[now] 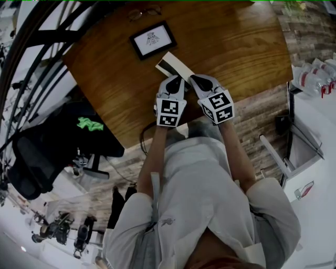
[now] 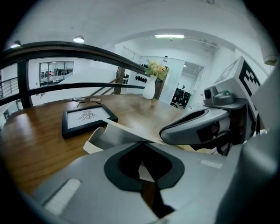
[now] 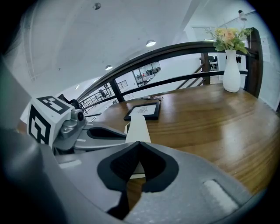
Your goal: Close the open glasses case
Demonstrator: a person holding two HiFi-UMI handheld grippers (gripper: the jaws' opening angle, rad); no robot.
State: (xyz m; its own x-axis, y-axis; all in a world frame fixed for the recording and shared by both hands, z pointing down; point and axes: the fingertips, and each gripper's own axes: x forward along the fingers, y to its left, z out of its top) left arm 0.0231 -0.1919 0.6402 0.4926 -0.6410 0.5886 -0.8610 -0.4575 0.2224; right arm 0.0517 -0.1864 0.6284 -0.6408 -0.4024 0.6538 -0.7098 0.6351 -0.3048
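Two tools, left (image 1: 177, 80) and right (image 1: 192, 79), each with jaws pressed together on nothing, tips side by side at the near end of a long, boxy cream glasses case (image 1: 173, 64). Lies lid up on a glossy, grained wooden table (image 1: 231, 47). Beyond: flat black picture frame (image 1: 153, 39), thin-rimmed glasses (image 1: 143, 13), smooth white vase (image 3: 232, 65), dark curved railing (image 3: 175, 50), white room.

One glasses case (image 1: 176, 64), one frame (image 1: 153, 39), one vase (image 3: 231, 70)

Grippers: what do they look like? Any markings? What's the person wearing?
The left gripper and right gripper match: smooth grey tapered shells, black pads lining the jaws, a white cube with black square markers on each. The person wears a light short-sleeved shirt.
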